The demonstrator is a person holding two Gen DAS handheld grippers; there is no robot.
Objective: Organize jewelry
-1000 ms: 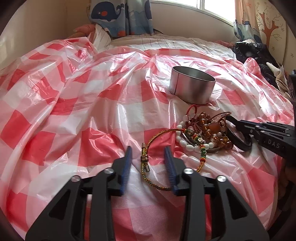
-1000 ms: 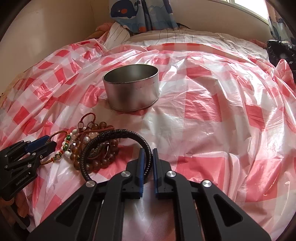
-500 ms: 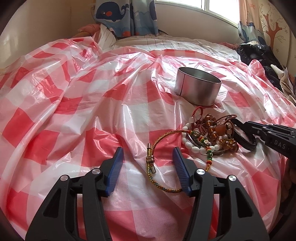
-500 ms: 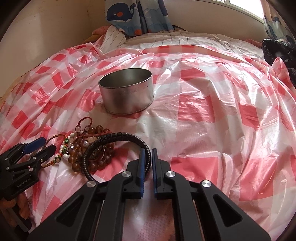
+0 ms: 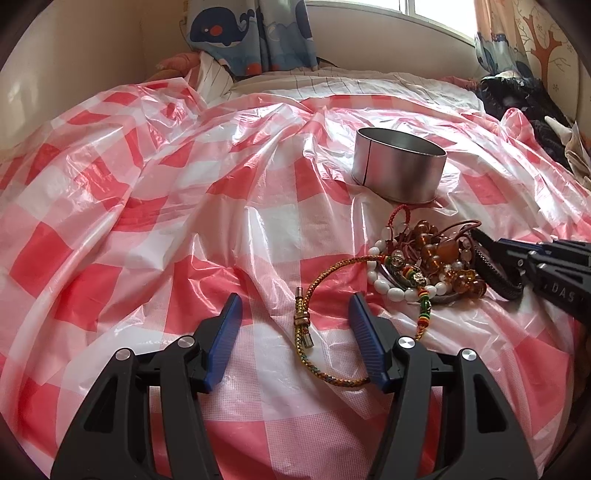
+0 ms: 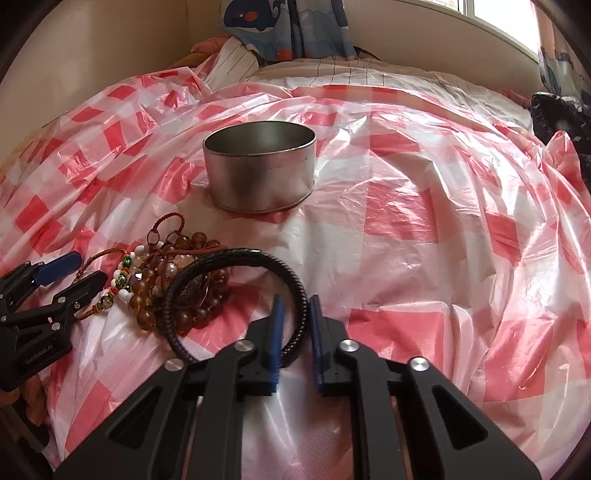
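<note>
A pile of bead bracelets (image 5: 424, 258) lies on the red-and-white checked plastic sheet (image 5: 147, 221), in front of a round metal tin (image 5: 399, 171). A gold braided cord bracelet (image 5: 314, 321) lies between the wide-open fingers of my left gripper (image 5: 295, 310), untouched. My right gripper (image 6: 293, 310) has its jaws slightly apart around the rim of a black braided bangle (image 6: 236, 291), which rests against the pile (image 6: 173, 280). The tin (image 6: 258, 173) stands empty behind. The right gripper also shows in the left wrist view (image 5: 495, 245).
The sheet covers a bed with raised wrinkles. A whale-print curtain (image 5: 247, 33) and a striped pillow (image 5: 218, 81) are at the back by the window. Dark clothes (image 5: 524, 103) lie at the far right. A wall runs along the left.
My left gripper has opened wider around the gold cord bracelet. My right gripper's jaws have parted from their tight hold on the black bangle and now stand slightly apart around it.
</note>
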